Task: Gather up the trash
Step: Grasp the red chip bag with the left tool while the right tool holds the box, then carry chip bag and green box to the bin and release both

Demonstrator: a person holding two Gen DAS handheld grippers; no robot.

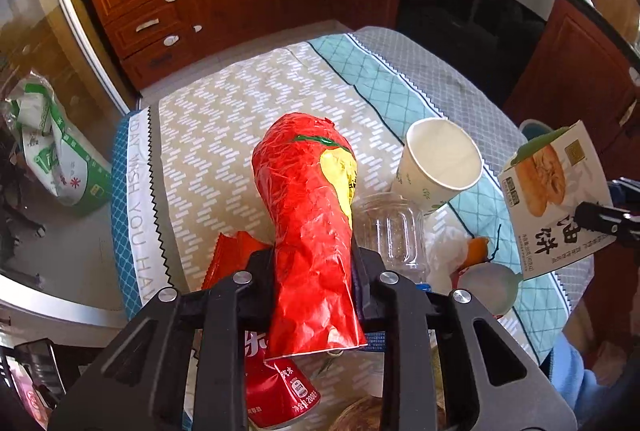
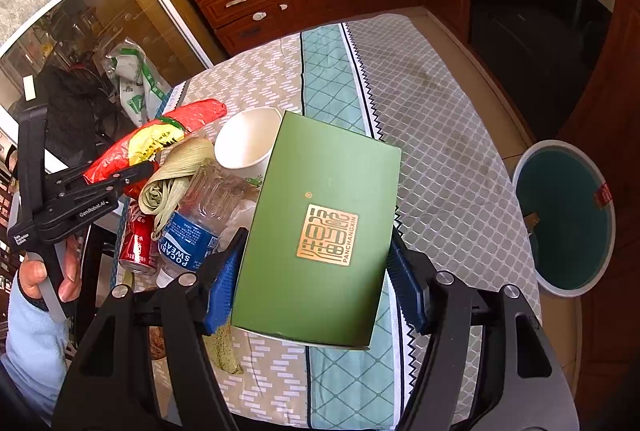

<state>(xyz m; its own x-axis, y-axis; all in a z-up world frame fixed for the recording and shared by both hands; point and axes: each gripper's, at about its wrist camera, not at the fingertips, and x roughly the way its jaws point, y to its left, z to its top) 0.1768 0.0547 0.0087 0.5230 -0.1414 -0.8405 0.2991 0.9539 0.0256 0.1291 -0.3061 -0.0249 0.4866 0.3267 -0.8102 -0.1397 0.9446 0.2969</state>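
Bright daylight, glare blown out top right, fisheye-bent edges, dark vignetted corners

Both black two-finger grippers point steeply down: the left gripper [image 1: 314, 263] has its jaws squeezed onto a crumpled red foil snack bag [image 1: 310, 215], with a bare hand [image 2: 48, 275] in a light-blue sleeve on its handle, while the right gripper [image 2: 316, 279] clamps a flat green cardboard box [image 2: 320, 227] between blue pads [image 2: 222, 287].
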